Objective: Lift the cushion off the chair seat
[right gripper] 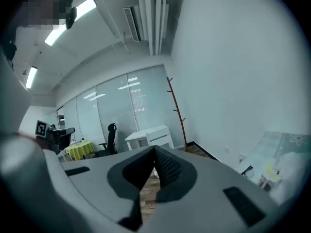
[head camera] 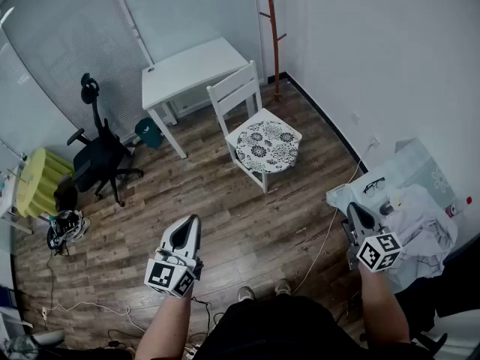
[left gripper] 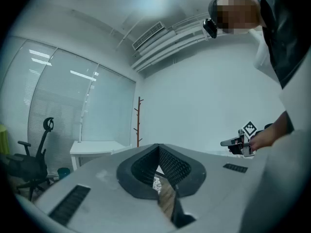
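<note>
A round cushion [head camera: 265, 145] with a black-and-white flower print lies on the seat of a white wooden chair [head camera: 235, 90] across the room, in the head view. Both grippers are held low near my body, well short of the chair. My left gripper [head camera: 192, 220] points toward it, and its jaws meet at the tips with nothing between them [left gripper: 158, 148]. My right gripper [head camera: 352, 209] is off to the right, also shut and holding nothing [right gripper: 154, 150]. Neither gripper touches the cushion.
A white table [head camera: 191, 67] stands behind the chair, with a teal bin [head camera: 150, 133] under it. A black office chair [head camera: 97, 158] is at the left and a wooden coat stand [head camera: 271, 28] in the corner. A cloth-covered surface [head camera: 412, 208] is at my right; cables [head camera: 324, 240] cross the wooden floor.
</note>
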